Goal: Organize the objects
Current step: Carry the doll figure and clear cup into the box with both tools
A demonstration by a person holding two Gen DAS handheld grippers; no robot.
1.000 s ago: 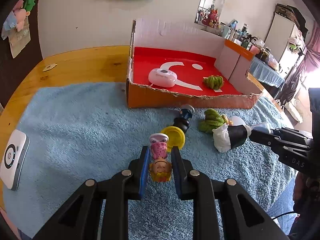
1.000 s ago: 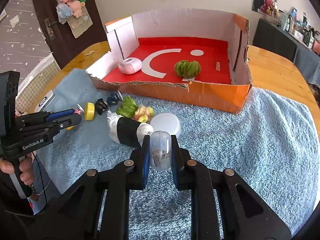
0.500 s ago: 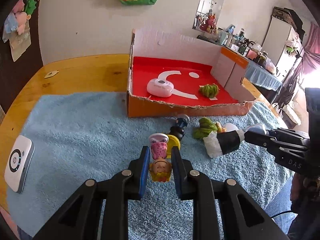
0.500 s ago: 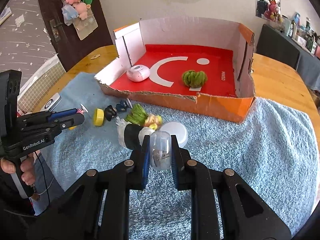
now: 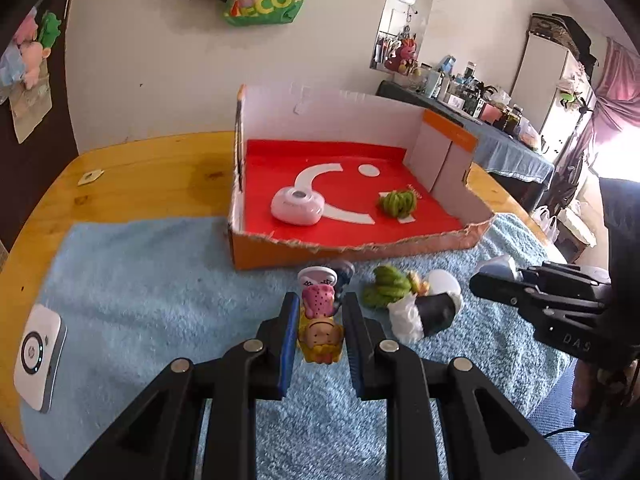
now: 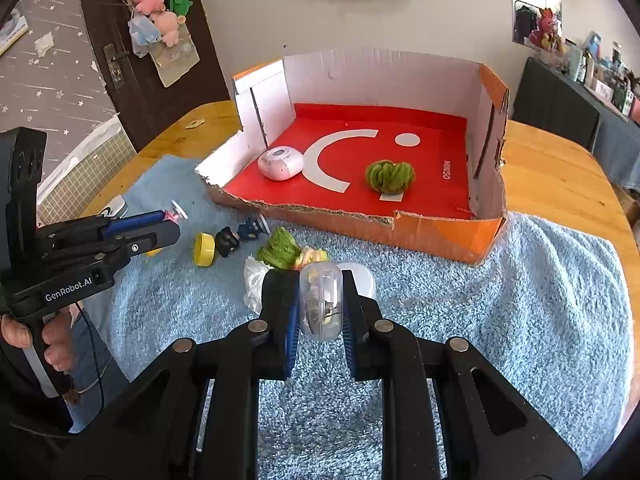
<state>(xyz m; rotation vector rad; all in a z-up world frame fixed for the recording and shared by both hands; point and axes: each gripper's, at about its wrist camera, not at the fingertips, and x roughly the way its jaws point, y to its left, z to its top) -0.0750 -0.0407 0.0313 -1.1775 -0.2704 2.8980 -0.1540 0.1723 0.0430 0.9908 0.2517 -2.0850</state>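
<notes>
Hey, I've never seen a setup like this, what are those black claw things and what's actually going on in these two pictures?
There is no robot: a person holds a two-finger gripper in each hand, each carrying a camera that looks along its fingers. One picture comes from the left gripper, shut on a small doll figure. The other comes from the right gripper, shut on a clear capsule. Each gripper also shows at the edge of the other's picture. On the blue towel lie a yellow cap and other small toys. The cardboard box holds a pink pod and a green bundle.

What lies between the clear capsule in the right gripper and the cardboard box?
In the right wrist view, a white round lid on the blue towel lies between the clear capsule and the cardboard box.
</notes>
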